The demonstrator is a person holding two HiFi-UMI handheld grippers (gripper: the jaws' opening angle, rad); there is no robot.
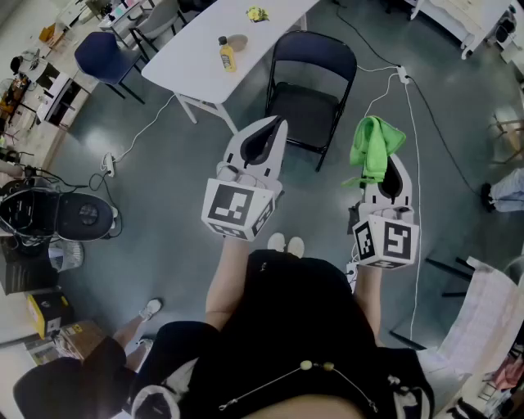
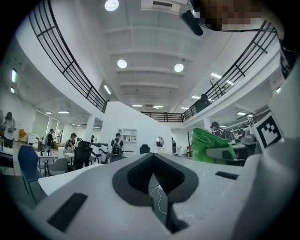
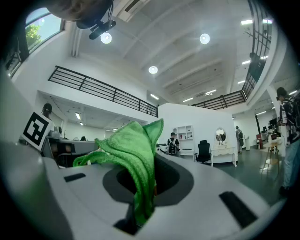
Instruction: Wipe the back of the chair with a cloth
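Observation:
A black folding chair [image 1: 309, 90] stands ahead of me by the white table, its back [image 1: 316, 57] on the far side. My right gripper [image 1: 391, 175] is shut on a green cloth [image 1: 374, 148], which flops out over the jaws; the cloth [image 3: 133, 161] fills the middle of the right gripper view. My left gripper [image 1: 268, 135] is shut with nothing in it, its jaws meeting in a thin seam [image 2: 157, 190]. Both grippers are held up in front of my body, short of the chair. In the left gripper view the green cloth [image 2: 209, 145] shows at the right.
A white table [image 1: 221, 42] holds a yellow bottle [image 1: 226, 54] and a small yellow item [image 1: 258, 14]. A blue chair [image 1: 104, 56] stands at the far left. White cables [image 1: 409, 123] run across the floor. A round black device [image 1: 61, 214] sits at the left.

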